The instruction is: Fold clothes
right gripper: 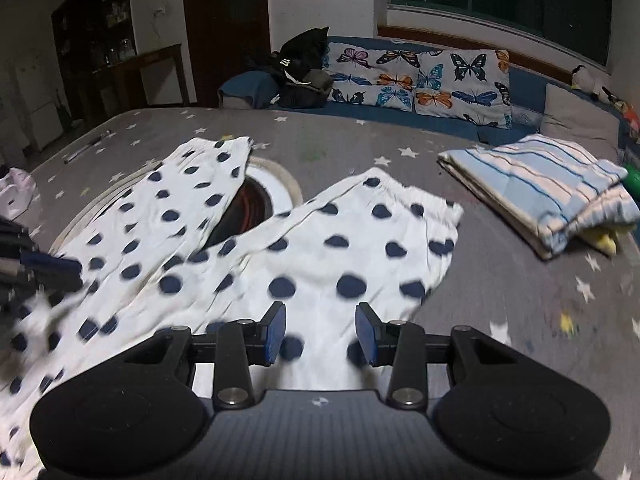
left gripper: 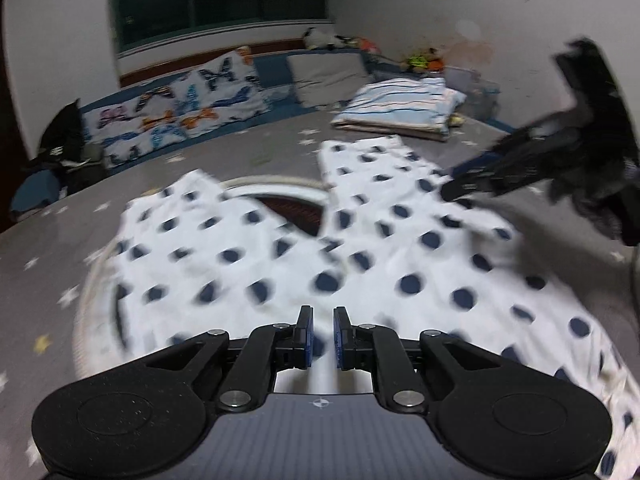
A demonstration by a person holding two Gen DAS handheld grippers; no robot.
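Note:
White trousers with dark blue dots lie spread on the grey star-print bed, legs pointing away, over a round white hoop. They also show in the right wrist view. My left gripper hovers low over the waist end, its jaws a narrow gap apart with only blurred white cloth showing between them. My right gripper is open above the cloth, holding nothing. The right gripper also appears in the left wrist view at the right, over one trouser leg.
A folded striped blanket lies at the far right of the bed. Butterfly-print pillows and a dark pile of clothes line the headboard. A grey cushion and toys sit by the wall.

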